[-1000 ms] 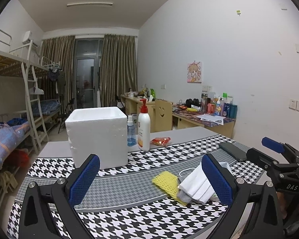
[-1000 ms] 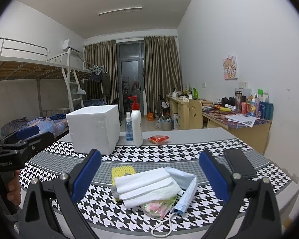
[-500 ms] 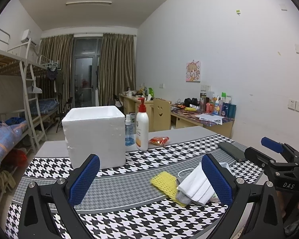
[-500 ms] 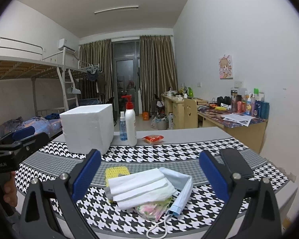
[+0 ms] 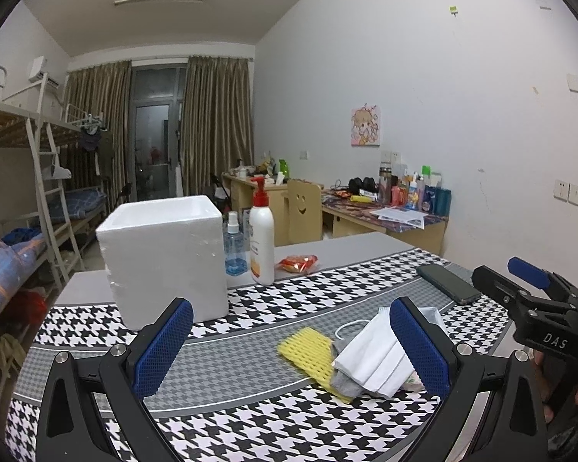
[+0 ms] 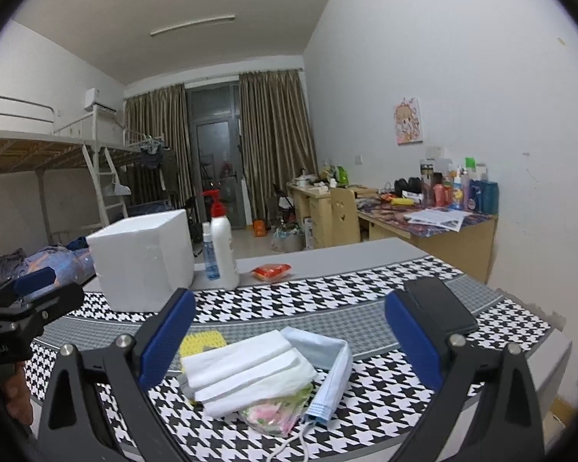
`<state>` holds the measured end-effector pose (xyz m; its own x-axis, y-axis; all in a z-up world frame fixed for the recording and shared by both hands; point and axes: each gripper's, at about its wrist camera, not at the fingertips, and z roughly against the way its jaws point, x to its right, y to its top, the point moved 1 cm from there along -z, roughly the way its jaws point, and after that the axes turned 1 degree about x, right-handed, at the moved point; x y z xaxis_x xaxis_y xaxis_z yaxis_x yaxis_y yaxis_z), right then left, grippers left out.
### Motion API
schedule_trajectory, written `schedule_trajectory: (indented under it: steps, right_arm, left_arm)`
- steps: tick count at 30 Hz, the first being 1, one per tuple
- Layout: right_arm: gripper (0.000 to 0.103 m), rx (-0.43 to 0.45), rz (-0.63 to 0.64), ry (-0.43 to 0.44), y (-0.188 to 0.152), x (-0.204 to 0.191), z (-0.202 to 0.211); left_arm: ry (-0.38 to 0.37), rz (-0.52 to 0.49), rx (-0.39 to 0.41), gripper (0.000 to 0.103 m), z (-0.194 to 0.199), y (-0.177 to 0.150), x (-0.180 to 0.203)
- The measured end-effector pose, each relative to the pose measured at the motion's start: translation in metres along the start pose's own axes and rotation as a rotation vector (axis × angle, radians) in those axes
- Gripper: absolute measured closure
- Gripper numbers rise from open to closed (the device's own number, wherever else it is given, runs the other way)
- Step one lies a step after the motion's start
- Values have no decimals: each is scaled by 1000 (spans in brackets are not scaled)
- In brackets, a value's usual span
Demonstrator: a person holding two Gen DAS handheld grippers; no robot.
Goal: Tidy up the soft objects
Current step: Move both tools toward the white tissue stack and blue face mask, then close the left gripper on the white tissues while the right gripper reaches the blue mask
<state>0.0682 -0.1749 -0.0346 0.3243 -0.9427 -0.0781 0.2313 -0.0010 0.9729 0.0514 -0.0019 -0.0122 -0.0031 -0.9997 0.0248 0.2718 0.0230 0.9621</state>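
A pile of soft things lies on the houndstooth table: a folded white cloth on top, a light blue face mask at its right, a yellow foam net behind and a floral packet underneath. In the left wrist view the cloth and yellow net lie to the right. A white foam box stands at the back left. My left gripper is open and empty, left of the pile. My right gripper is open and empty, just above the pile.
A lotion pump bottle and a blue spray bottle stand beside the box, with a red snack packet near them. A dark phone lies at the table's right. Bunk beds stand left, desks right.
Both grippers have shifted a little; the right one has come lower and closer over the pile. Both stay open and nothing on the table has moved.
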Motion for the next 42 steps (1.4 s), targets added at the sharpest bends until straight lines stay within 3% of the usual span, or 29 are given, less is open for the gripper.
schedule_trajectory:
  steps: [26, 37, 42]
  right_arm:
    - [3, -190, -27, -34, -13, 32, -47]
    - [3, -241, -28, -48, -22, 43, -56]
    - [3, -264, -24, -40, -26, 49, -61]
  left_arm:
    - [-138, -103, -178, 1, -61, -14, 43]
    - [-209, -123, -296, 1, -94, -28, 58]
    - [-243, -141, -344, 9, -104, -34, 65]
